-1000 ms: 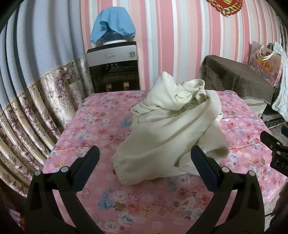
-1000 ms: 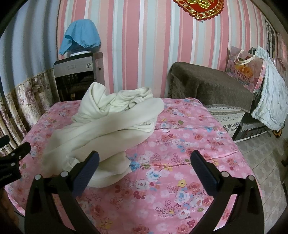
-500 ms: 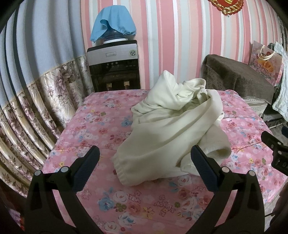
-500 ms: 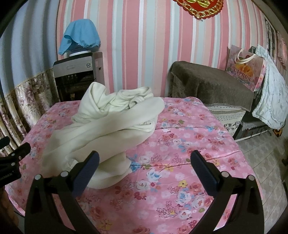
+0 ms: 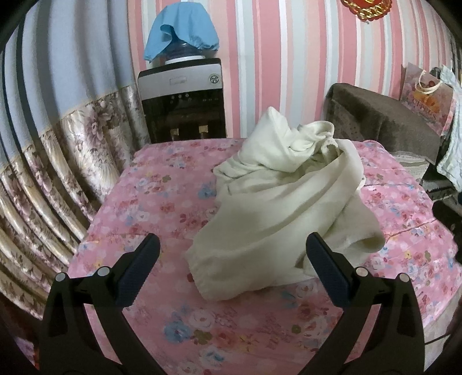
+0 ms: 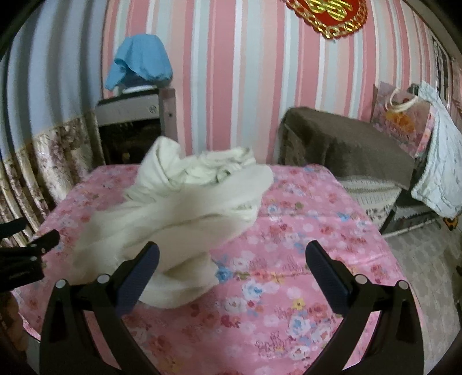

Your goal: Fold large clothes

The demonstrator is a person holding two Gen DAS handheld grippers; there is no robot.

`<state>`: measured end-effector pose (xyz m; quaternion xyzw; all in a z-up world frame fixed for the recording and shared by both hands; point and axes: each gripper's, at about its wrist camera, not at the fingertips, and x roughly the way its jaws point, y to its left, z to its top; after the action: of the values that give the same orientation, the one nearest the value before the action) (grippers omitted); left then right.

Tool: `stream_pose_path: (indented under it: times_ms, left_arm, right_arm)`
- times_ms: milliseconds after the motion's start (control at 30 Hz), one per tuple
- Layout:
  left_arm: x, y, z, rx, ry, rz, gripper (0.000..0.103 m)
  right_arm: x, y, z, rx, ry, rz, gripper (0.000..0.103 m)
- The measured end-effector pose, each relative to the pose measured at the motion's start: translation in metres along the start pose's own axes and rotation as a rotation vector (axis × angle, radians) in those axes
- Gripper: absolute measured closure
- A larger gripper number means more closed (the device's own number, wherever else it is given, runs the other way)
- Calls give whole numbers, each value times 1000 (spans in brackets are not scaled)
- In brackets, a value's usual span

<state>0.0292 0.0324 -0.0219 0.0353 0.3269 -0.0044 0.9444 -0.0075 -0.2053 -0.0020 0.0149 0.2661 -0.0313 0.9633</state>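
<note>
While both grippers point(image 5: 231, 259) point(image 6: 231, 259) hang spread, the crumpled garment point(image 5: 283, 207) probably hides some tablecloth point(image 5: 161, 190).

The garment point(image 5: 286, 199) is bunched, so its type and hidden folds cannot be told, and it looks blurred in the right wrist view. The wall ornament point(image 6: 329, 14) is cut off by the top edge. The bag's point(image 5: 427, 98) lettering is unreadable.
</note>
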Motion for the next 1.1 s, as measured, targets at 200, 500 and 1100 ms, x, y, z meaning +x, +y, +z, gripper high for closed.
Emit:
stream_pose_path:
  times_ms: [200,500,1100]
  left_arm:
    - [-8,17,27,81,-65,105,3]
    - [43,40,7,58,37,48,3]
    - [80,67,3,30,82,10,3]
  right_arm:
    - [2,18,18,-89,-44,110,2]
    - [52,41,-5,-72,117,294,2]
    - [109,79,-21,-229,312,328,74]
